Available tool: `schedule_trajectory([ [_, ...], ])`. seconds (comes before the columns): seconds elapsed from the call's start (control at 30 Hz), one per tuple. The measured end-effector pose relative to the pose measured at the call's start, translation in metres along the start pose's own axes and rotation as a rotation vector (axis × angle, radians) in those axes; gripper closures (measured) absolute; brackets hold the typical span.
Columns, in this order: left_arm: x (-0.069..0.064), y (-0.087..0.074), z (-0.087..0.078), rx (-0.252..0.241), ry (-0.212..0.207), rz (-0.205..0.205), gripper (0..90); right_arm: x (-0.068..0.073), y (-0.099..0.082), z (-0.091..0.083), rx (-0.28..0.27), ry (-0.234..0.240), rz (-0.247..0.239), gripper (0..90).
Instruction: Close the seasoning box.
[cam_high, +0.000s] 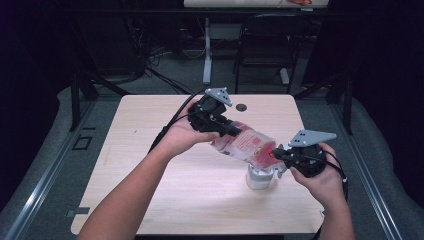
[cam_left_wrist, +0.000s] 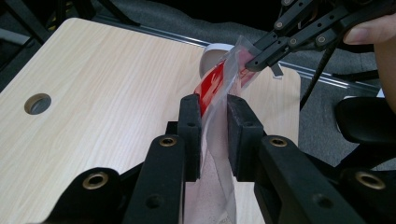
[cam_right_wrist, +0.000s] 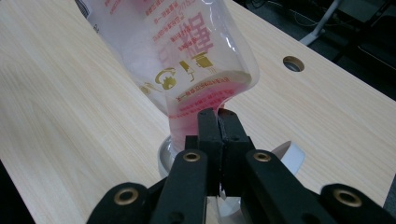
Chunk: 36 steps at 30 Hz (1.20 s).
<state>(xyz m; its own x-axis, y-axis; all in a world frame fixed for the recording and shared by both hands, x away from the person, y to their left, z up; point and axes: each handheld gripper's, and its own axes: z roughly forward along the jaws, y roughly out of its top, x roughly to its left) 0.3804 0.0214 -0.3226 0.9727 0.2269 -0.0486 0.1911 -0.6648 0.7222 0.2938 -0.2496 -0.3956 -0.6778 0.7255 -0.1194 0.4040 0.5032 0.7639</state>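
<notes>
- My left gripper (cam_high: 223, 127) grips the upper end of the clear plastic pouch with red and gold printing (cam_high: 245, 145), at frame centre in the high view.
- My right gripper (cam_high: 278, 154) is clenched on its lower edge, over the white cup (cam_high: 260, 179) (characters too distorted for me to read).
- Both rest above the pale wooden table (cam_high: 150, 170).

Clear plastic pouch (cam_high: 245, 143) with red and gold print, pinkish-red stuff inside, held up off table, tilted with lower end over white cup (cam_high: 260, 178). Cup upright on light wood, toward right part of near edge.
</notes>
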Motion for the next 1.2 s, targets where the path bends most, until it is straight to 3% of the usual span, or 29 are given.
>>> schedule_trajectory([
  [1.2, -0.0005, -0.0008, 0.0015, -0.003, -0.002, -0.001, 77.4, -0.0029, -0.0010, -0.0068, -0.034, -0.033, 0.008, 89.5],
])
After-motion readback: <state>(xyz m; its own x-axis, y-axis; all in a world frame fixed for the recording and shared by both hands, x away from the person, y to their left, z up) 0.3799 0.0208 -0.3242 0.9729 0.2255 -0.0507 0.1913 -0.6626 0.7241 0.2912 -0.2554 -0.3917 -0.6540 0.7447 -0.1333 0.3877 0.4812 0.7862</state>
